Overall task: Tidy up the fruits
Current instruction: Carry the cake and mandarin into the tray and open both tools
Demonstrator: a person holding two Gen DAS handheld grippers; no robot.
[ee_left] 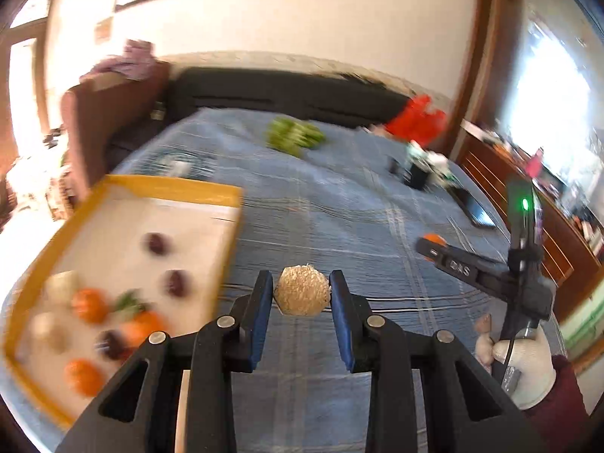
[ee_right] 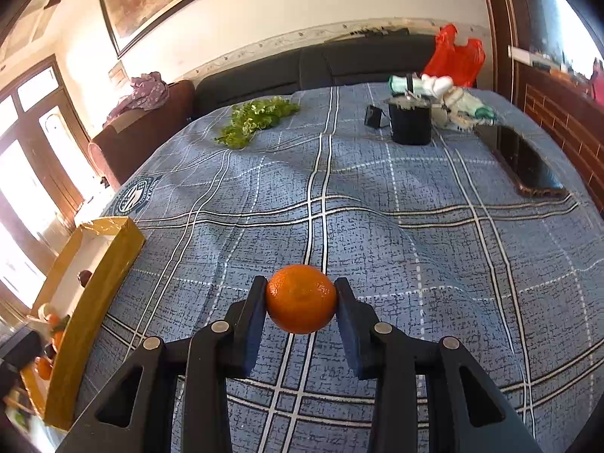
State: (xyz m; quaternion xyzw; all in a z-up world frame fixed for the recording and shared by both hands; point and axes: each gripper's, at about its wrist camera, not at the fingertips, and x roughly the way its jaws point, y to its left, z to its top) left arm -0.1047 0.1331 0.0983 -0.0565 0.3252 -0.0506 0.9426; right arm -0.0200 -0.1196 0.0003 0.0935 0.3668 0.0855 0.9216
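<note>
My left gripper (ee_left: 301, 290) is shut on a rough beige ball-shaped fruit (ee_left: 302, 291), held above the blue plaid cloth. To its left lies a shallow yellow-rimmed box (ee_left: 177, 185) holding several oranges (ee_left: 89, 305) and dark round fruits (ee_left: 176, 283), all blurred. My right gripper (ee_right: 301, 298) is shut on an orange (ee_right: 301, 299) above the cloth; the left wrist view shows that gripper (ee_left: 430, 247) at the right, in a white-gloved hand (ee_left: 528, 370). The right wrist view catches the box (ee_right: 102, 275) edge-on at the far left.
Leafy greens (ee_right: 256, 119) lie on the far side of the plaid cloth (ee_right: 415, 245). A black cup (ee_right: 410, 122), white-green gloves (ee_right: 462, 107) and a red bag (ee_right: 455, 58) sit at the far right. A dark phone (ee_right: 528, 166) lies near the right edge. A black sofa runs behind.
</note>
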